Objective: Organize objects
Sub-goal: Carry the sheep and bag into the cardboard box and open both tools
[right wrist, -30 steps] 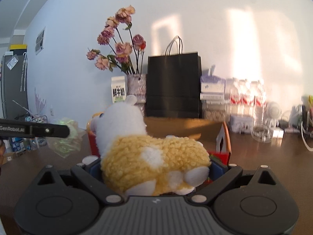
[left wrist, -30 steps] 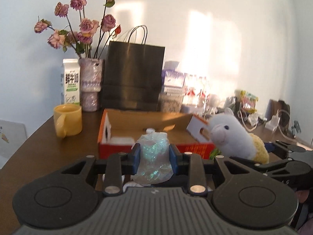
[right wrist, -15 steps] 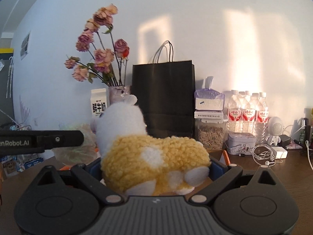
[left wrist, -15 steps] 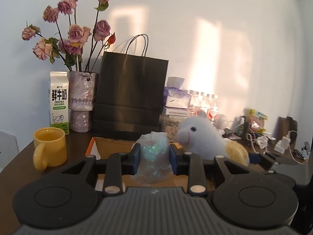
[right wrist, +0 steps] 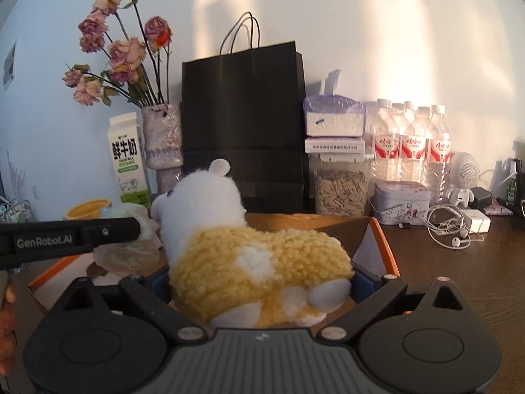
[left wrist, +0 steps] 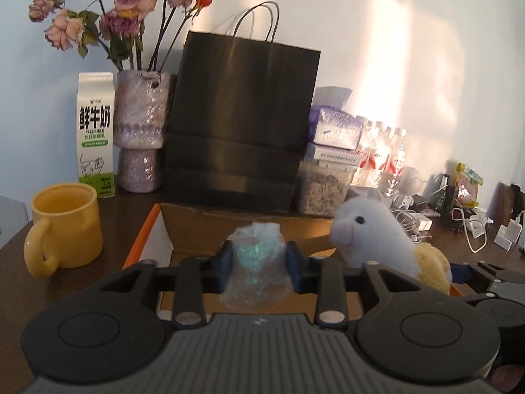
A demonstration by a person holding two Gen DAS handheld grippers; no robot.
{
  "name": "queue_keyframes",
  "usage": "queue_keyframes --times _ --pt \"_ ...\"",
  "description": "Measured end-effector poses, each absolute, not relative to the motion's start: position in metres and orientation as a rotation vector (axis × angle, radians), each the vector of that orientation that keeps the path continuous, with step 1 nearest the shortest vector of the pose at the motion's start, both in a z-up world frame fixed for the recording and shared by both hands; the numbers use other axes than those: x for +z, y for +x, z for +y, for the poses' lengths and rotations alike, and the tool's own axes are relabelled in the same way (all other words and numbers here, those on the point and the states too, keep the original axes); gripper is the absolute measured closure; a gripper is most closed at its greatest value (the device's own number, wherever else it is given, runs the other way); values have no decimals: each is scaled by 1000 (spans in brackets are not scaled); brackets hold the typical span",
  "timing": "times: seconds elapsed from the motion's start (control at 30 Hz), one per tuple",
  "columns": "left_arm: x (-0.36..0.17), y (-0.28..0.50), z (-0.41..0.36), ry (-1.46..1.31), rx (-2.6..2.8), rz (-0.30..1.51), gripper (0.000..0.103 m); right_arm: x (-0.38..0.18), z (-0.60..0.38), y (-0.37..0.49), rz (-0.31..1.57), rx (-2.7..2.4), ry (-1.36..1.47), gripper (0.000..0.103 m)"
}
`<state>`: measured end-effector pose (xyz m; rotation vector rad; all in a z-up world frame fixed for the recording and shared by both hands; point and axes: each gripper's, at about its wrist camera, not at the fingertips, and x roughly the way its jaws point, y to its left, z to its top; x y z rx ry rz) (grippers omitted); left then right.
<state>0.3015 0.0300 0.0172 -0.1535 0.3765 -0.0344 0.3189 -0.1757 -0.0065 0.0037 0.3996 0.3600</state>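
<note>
Left wrist view shows one yellow mug (left wrist: 64, 225), one milk carton (left wrist: 96, 134), one vase of dried roses (left wrist: 141, 131), one black paper bag (left wrist: 239, 121) and one open cardboard box (left wrist: 203, 229) on the dark surface (left wrist: 19, 262). Water bottles (right wrist: 413, 141) stand at the back right (I count about five caps, though they overlap).

The left gripper (left wrist: 259, 262) has its jaws closed on a clear plastic bag (left wrist: 257, 269), crumpled, with a greenish shimmer inside, held above the box. The right gripper (right wrist: 259, 282) has its jaws set wide and pressed against a plush sheep (right wrist: 252, 259): white head, curly yellow body, white patch on its back, head pointing left, also over the box. The two held things are just beside each other, the sheep to the right of the bag.

Against half a second ago, the bag and carton behind look nearer and larger in both views, and more of the box's inside shows under the plush sheep
</note>
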Motion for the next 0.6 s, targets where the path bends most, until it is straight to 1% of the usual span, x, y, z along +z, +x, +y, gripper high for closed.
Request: queue_keyframes --times 0.03,0.07,0.1,0.6 --pt "16 302 30 -155 -23 378 35 -8 -177 320 410 354 4 1" --pt "16 300 30 -152 -9 375 11 -10 -177 320 418 348 3 0" --pt "17 299 29 -146 12 365 0 -12 -178 320 425 339 0 0" --pt "17 293 21 -112 18 367 0 -4 -181 307 405 342 8 0"
